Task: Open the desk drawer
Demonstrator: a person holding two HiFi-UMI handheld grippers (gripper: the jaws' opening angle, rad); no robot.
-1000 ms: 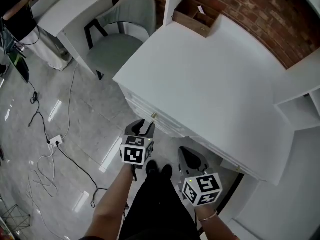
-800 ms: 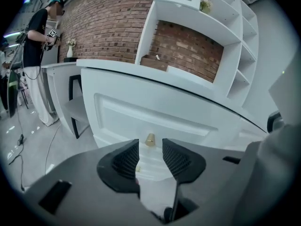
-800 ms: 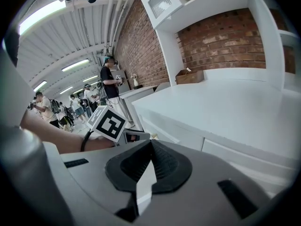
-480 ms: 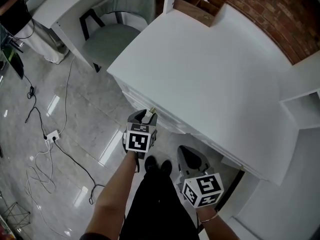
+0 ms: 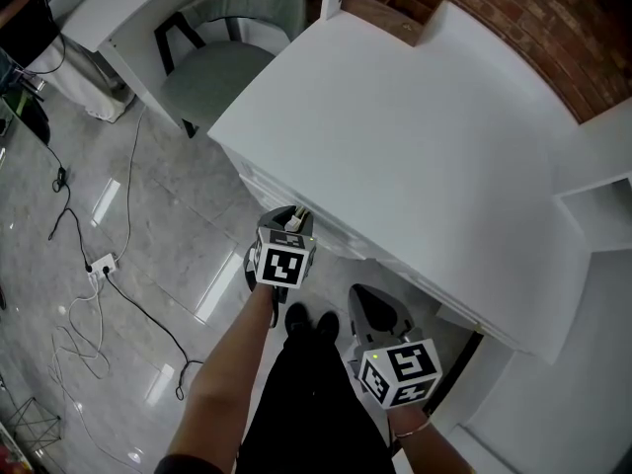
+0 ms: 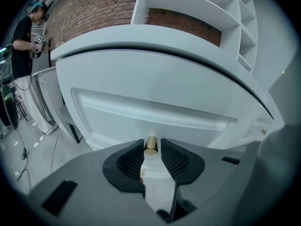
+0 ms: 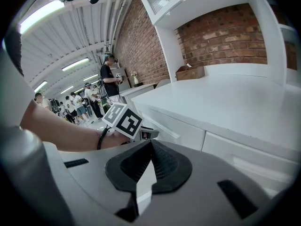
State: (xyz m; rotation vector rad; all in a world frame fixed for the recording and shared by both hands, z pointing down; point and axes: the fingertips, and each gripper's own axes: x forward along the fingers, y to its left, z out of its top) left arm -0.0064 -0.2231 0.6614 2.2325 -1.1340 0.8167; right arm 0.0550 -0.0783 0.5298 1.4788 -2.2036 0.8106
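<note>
The white desk (image 5: pixel 415 136) has a drawer front (image 6: pixel 155 112) with a small brass knob (image 6: pixel 150 145). My left gripper (image 6: pixel 151 144) is at that knob, which sits between the jaw tips. The jaws have just been closing, and a thin gap still shows beside the knob. In the head view the left gripper (image 5: pixel 289 217) is under the desk's front edge, against the drawer. My right gripper (image 5: pixel 376 314) hangs lower right, away from the desk front. Its jaws (image 7: pixel 150 145) are shut on nothing.
A grey chair (image 5: pixel 212 67) stands beyond the desk's left corner. Cables (image 5: pixel 109 294) and a power strip (image 5: pixel 102 265) lie on the glossy floor at left. A wooden box (image 5: pixel 390 8) sits at the desk's back. People (image 7: pixel 108 79) stand far off.
My left gripper has moved forward and down to the drawer front, so the knob now sits between its jaws. The right gripper has stayed put.
</note>
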